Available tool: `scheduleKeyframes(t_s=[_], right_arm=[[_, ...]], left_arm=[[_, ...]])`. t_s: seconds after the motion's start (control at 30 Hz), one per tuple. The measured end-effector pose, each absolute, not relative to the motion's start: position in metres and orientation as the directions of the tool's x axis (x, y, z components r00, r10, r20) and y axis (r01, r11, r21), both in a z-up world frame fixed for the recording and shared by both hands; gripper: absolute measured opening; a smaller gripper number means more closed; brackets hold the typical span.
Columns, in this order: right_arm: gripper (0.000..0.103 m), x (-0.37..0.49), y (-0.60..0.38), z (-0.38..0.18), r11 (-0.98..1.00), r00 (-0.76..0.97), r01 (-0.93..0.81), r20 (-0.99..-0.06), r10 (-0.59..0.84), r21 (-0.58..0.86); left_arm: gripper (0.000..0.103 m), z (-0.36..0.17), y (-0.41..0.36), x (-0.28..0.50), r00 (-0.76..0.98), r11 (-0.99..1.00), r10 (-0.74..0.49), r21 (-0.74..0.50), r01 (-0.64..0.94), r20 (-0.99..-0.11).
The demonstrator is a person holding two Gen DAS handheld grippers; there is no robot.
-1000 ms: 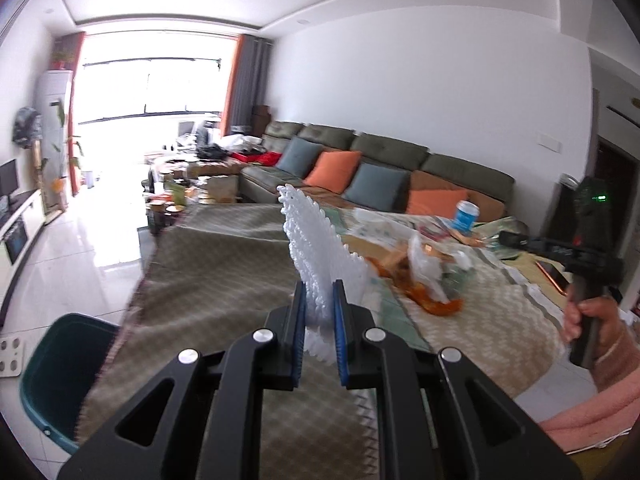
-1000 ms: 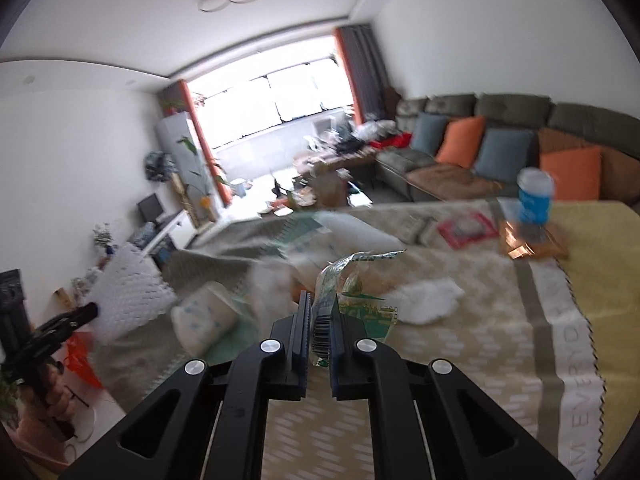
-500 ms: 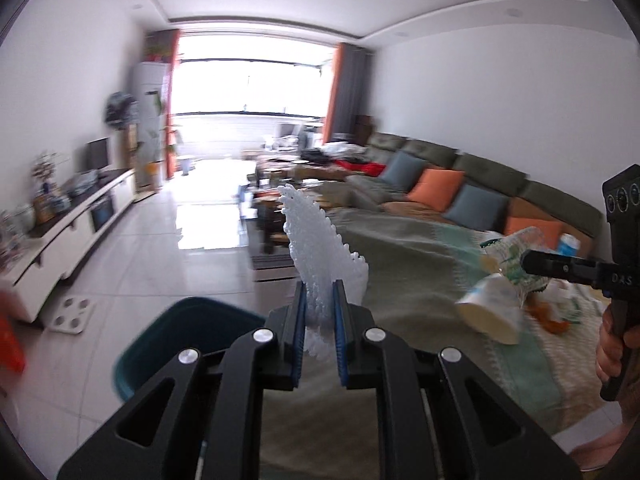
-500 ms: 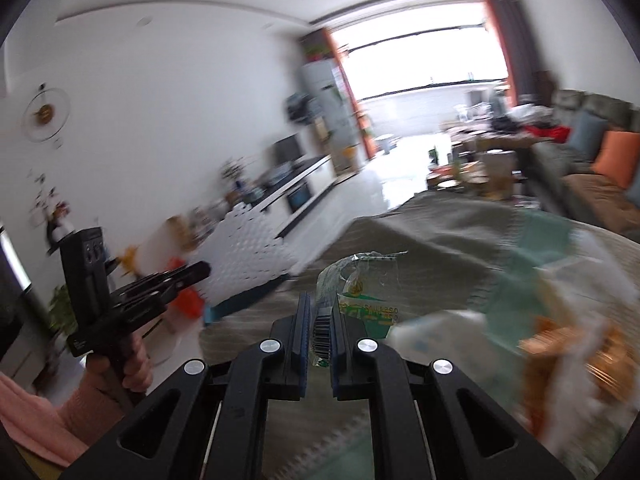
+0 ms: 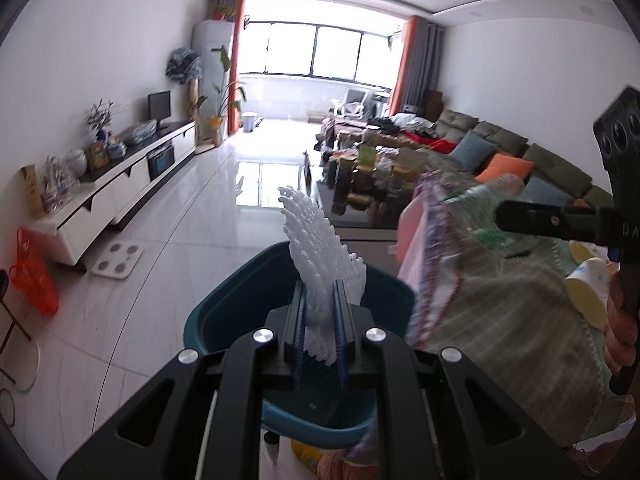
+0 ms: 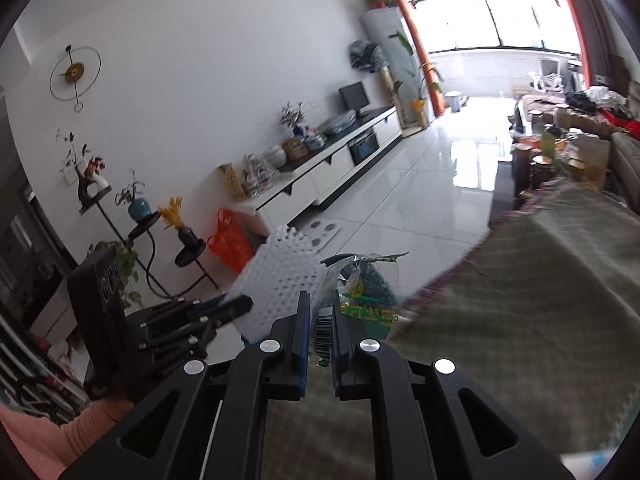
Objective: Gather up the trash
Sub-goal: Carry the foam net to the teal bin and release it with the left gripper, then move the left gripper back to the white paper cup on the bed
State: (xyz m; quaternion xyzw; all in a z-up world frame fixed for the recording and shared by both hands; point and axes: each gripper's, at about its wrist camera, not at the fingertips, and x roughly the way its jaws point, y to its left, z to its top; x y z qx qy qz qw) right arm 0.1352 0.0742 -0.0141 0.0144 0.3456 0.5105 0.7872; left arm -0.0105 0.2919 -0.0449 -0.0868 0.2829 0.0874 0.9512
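Left wrist view showed the left gripper (image 5: 320,320) clamped on white foam netting (image 5: 320,248) above the teal bin (image 5: 240,304). The right gripper (image 6: 320,320) pinched a crinkly wrapper (image 6: 362,284).

We hold the left tool (image 5: 320,320) over a bin (image 5: 240,308) on the floor, with a foam net (image 5: 320,256) pinched between its fingers above the bin's opening. To the right of the bin stands the cloth-covered surface (image 5: 504,300). Our right tool (image 6: 320,334) grips a plastic wrapper (image 6: 362,292) just right of the foam net, over the surface's edge. A TV cabinet (image 5: 120,192) runs along the left wall; a sofa (image 5: 520,152) stands far right.
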Motion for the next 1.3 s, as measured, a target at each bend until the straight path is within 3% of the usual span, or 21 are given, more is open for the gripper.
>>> scheduleKeyframes(t_s=[0.4,0.53,0.63,0.73,0.9,1.03,1.3], right_arm=[[0.012,0.154,0.144,-0.048,0.503,0.155,-0.78,-0.664,0.732,0.372],[0.032,0.159,0.154,-0.058,0.52,0.13,-0.763,-0.698,0.705,0.383],[0.035,0.161,0.153,-0.063,0.531,0.12,-0.751,-0.709,0.695,0.393],[0.035,0.161,0.148,-0.062,0.531,0.123,-0.742,-0.696,0.707,0.409],[0.036,0.154,0.125,-0.046,0.522,0.16,-0.746,-0.649,0.744,0.414],[0.042,0.138,0.089,-0.025,0.512,0.22,-0.763,-0.587,0.779,0.395],[0.05,0.105,-0.009,0.002,0.616,0.424,-0.723,-0.502,0.754,0.314]], left_arm=[[0.015,-0.08,0.308,0.01,0.769,0.952,0.107,-0.159,-0.263,-0.631],[0.023,-0.09,0.314,0.015,0.754,0.945,0.091,-0.183,-0.272,-0.651],[0.029,-0.096,0.319,0.017,0.747,0.941,0.084,-0.195,-0.277,-0.659],[0.041,-0.098,0.322,0.017,0.746,0.937,0.072,-0.212,-0.279,-0.662],[0.042,-0.09,0.316,0.012,0.765,0.937,0.091,-0.205,-0.283,-0.637],[0.054,-0.061,0.295,0.001,0.823,0.954,0.069,-0.204,-0.22,-0.563],[0.063,-0.027,0.197,0.001,0.861,0.968,-0.204,-0.227,0.107,-0.465]])
